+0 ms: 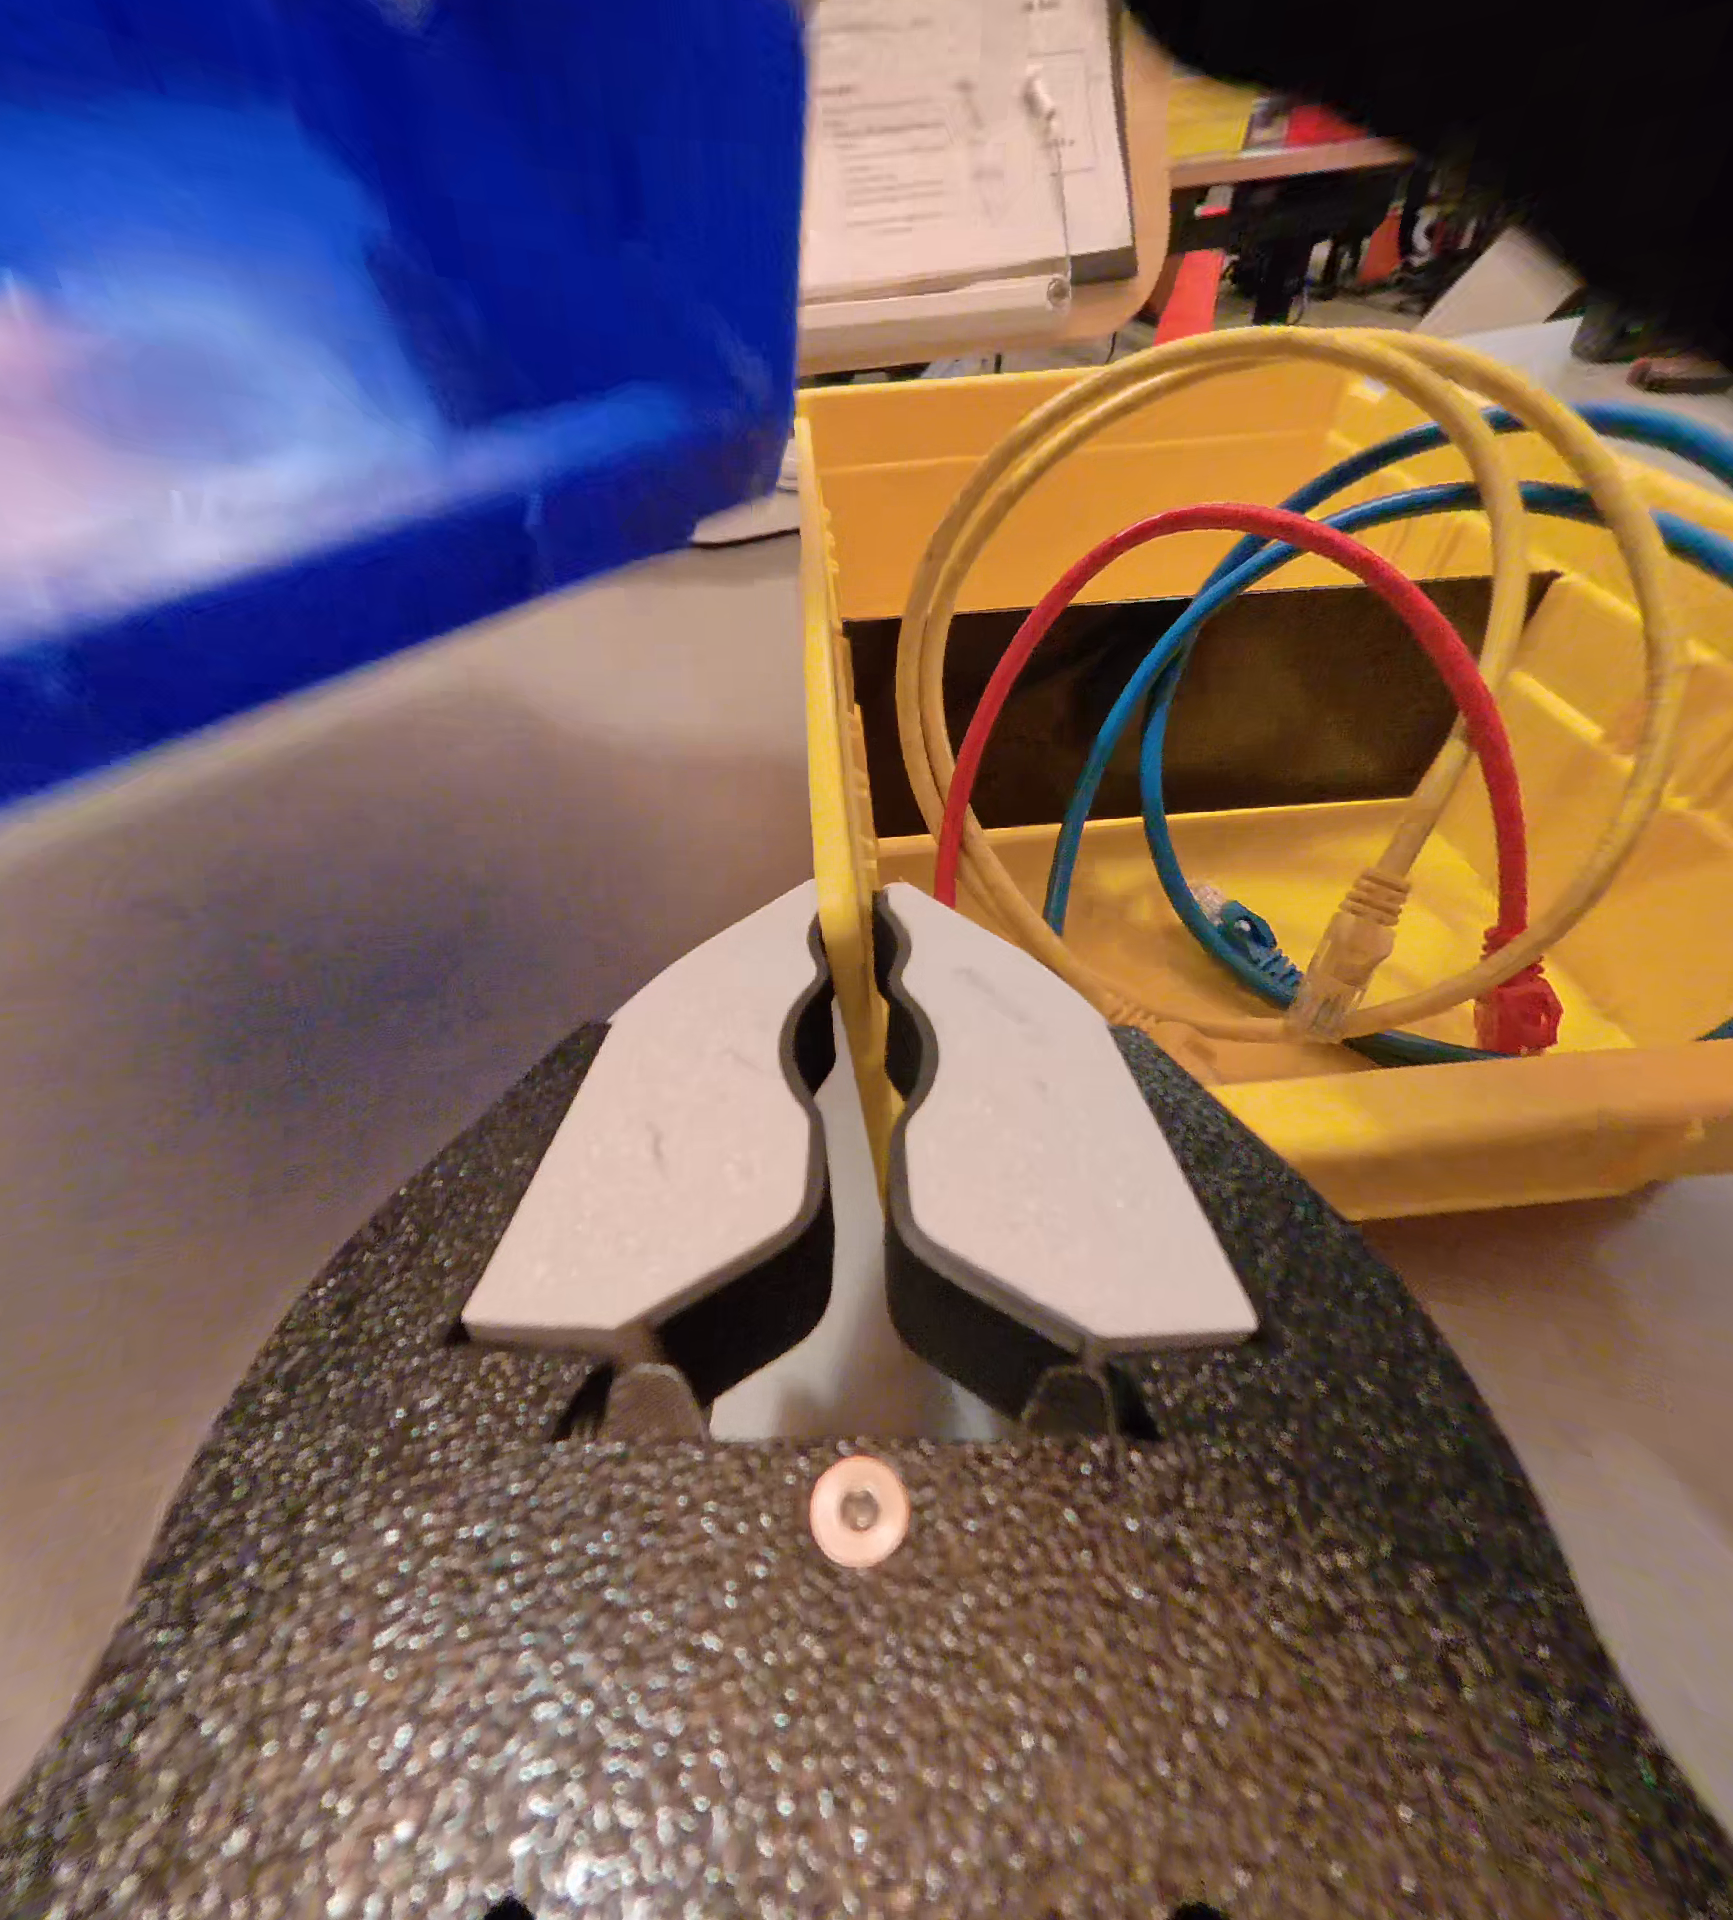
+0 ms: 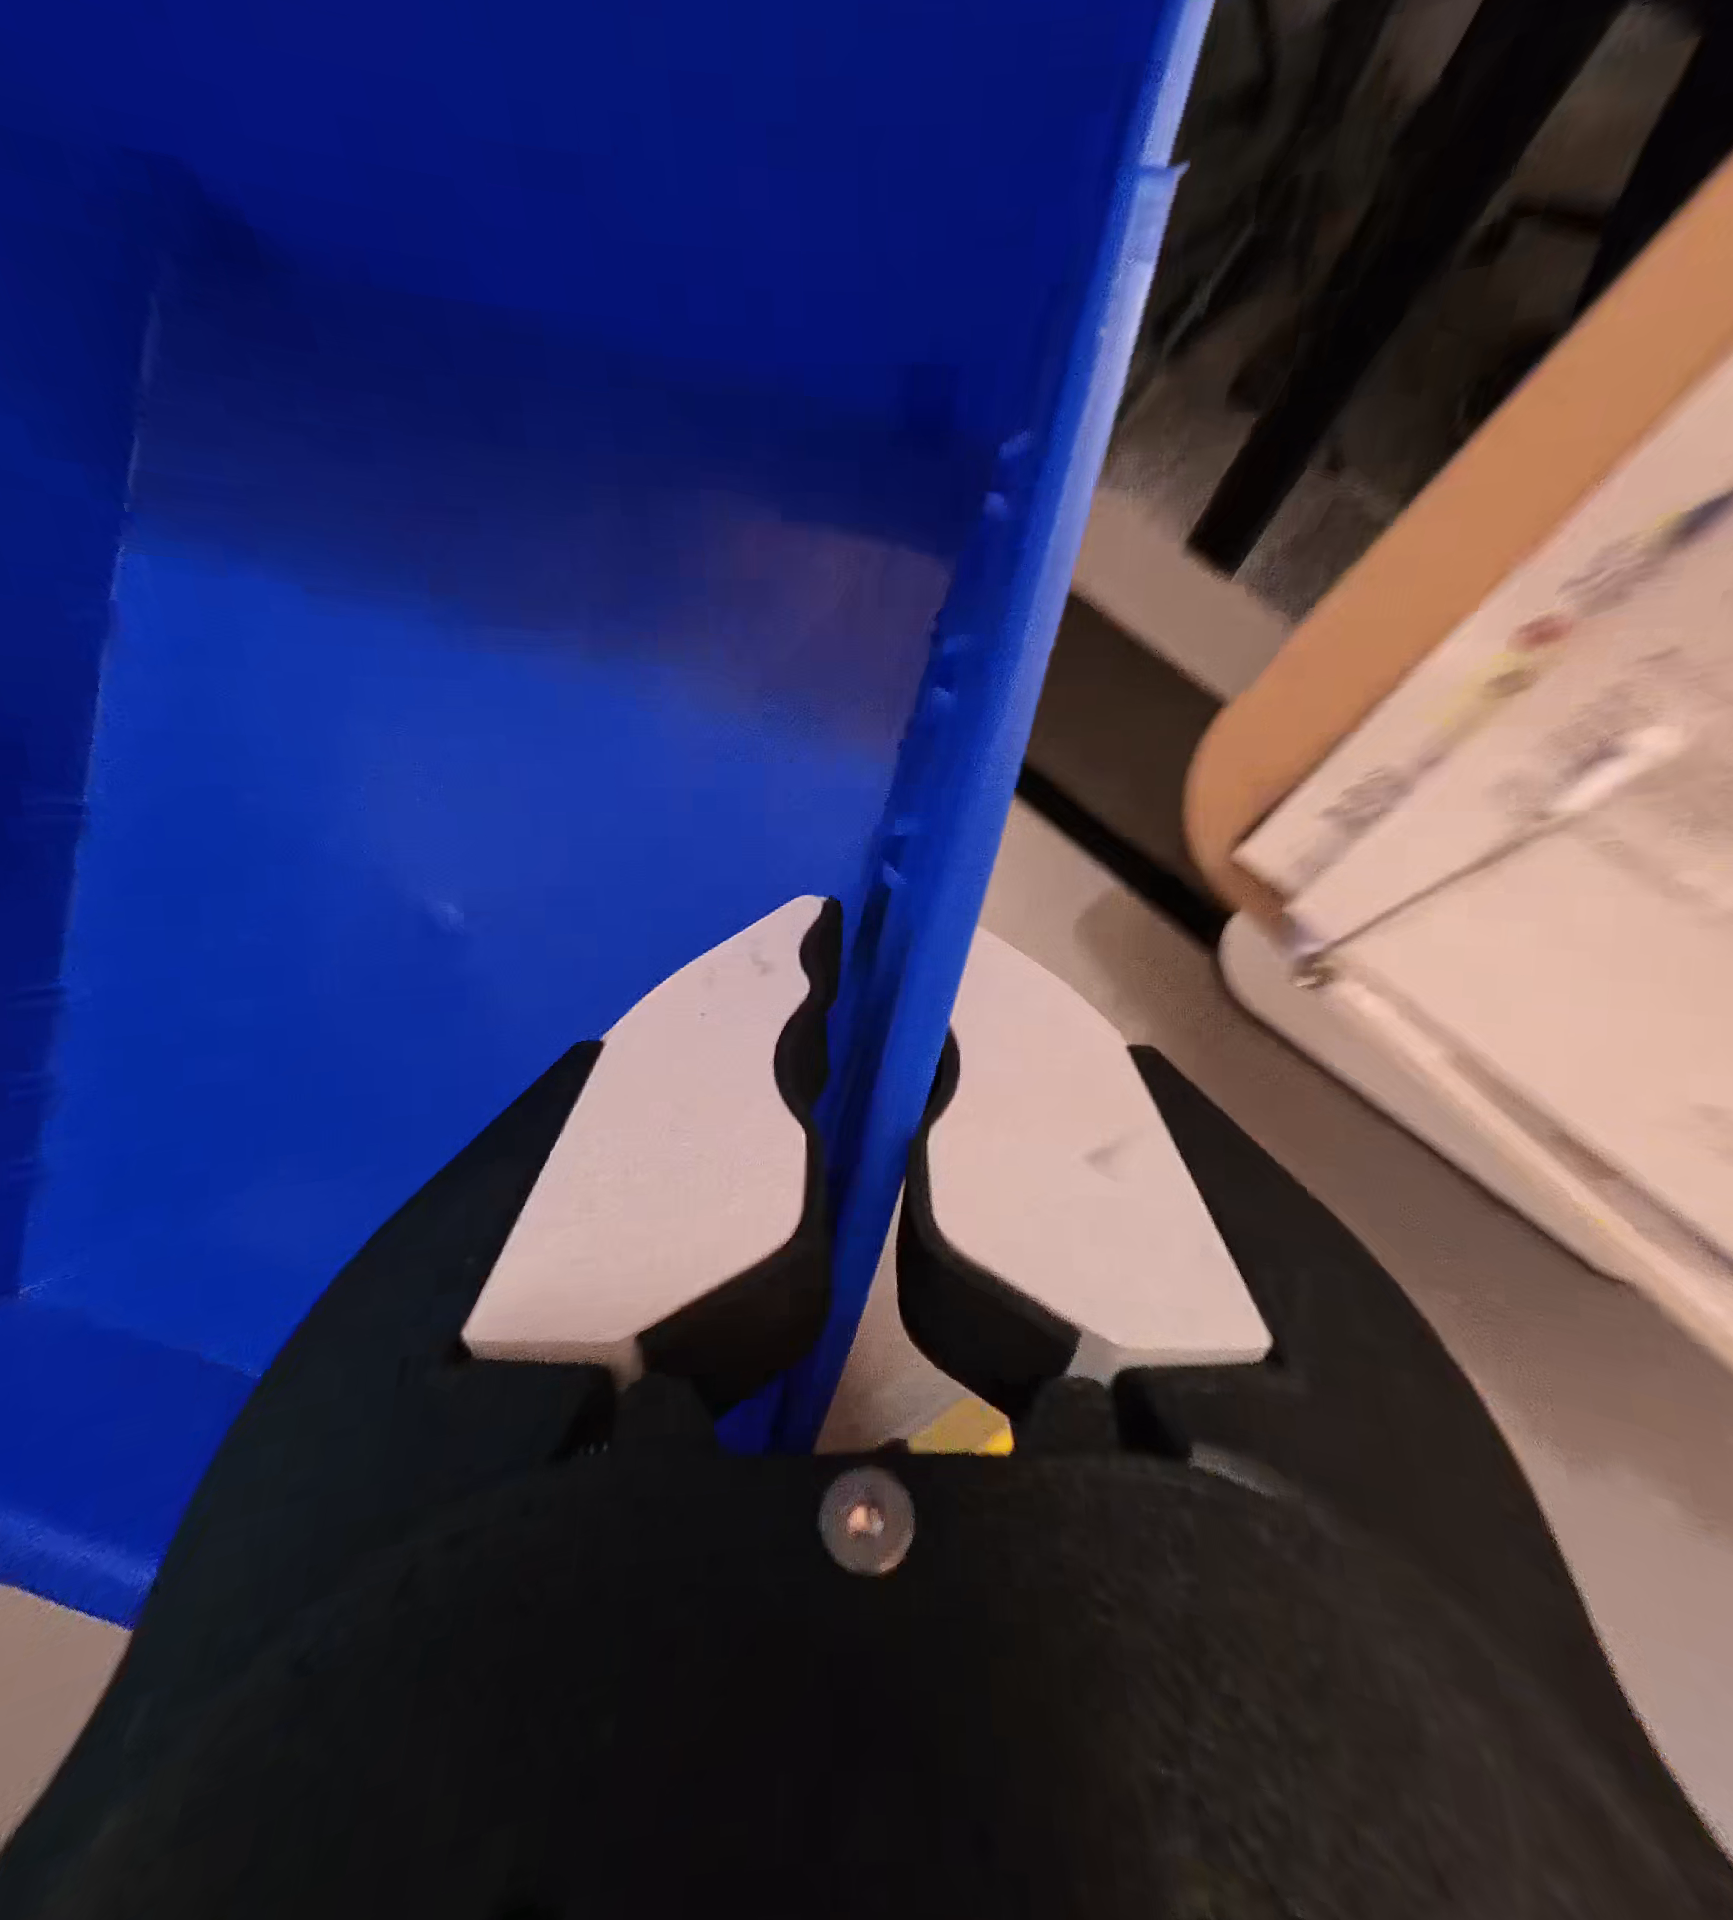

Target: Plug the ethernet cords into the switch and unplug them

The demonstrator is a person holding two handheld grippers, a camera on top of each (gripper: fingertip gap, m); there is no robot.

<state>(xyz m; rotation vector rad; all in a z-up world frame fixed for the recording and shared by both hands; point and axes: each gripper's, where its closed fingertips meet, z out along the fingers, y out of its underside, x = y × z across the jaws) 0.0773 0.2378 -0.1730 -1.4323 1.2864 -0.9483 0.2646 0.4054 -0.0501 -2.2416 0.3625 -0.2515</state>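
A yellow bin (image 1: 1464,1122) sits on the grey table and holds coiled ethernet cords: a yellow one (image 1: 1381,925), a red one (image 1: 1506,831) and a blue one (image 1: 1153,748), their plugs lying on the bin floor. A black divider (image 1: 1257,707) crosses the bin. My left gripper (image 1: 854,914) is shut on the bin's left wall. My right gripper (image 2: 893,935) is shut on the right wall of a blue bin (image 2: 426,727), which is tilted up off the table; it shows blurred in the left wrist view (image 1: 322,364). No switch is in view.
A stack of white papers with a binder clip (image 1: 966,156) lies on a tan desk behind the bins; it shows in the right wrist view (image 2: 1568,831). Grey table surface (image 1: 322,987) lies left of the yellow bin. Dark furniture stands beyond.
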